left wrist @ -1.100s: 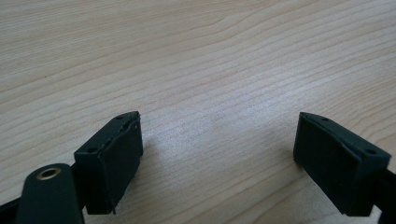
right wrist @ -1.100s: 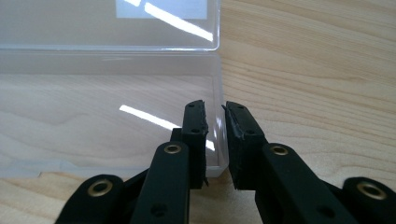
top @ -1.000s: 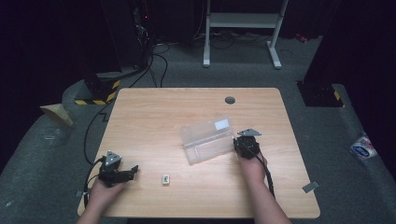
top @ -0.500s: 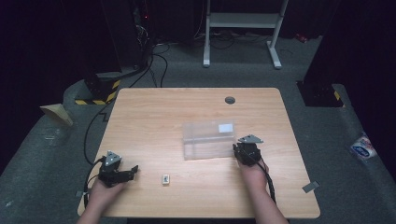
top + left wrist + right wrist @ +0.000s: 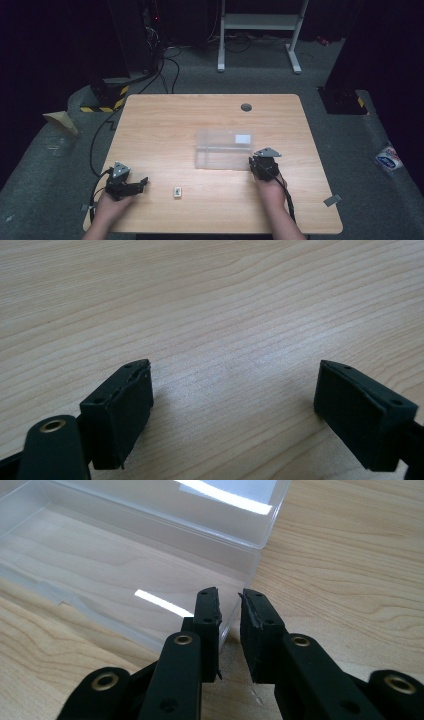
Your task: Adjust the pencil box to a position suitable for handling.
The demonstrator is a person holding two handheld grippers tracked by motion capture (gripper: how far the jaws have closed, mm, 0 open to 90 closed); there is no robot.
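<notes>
Box (image 5: 223,149) of clear plastic, rectangular; table (image 5: 165,125) pale wood-grain.

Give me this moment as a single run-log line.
left gripper: open, empty, low over table | right gripper: nearly shut on clear box end wall | small white item: untouched

One clear box (image 5: 223,149), one small white piece (image 5: 177,191)

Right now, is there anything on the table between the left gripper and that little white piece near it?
Nothing visible. The left gripper sits open on bare wood, and the small white piece lies just beyond its jaws with only table between. The clear box is over by the right gripper.
</notes>
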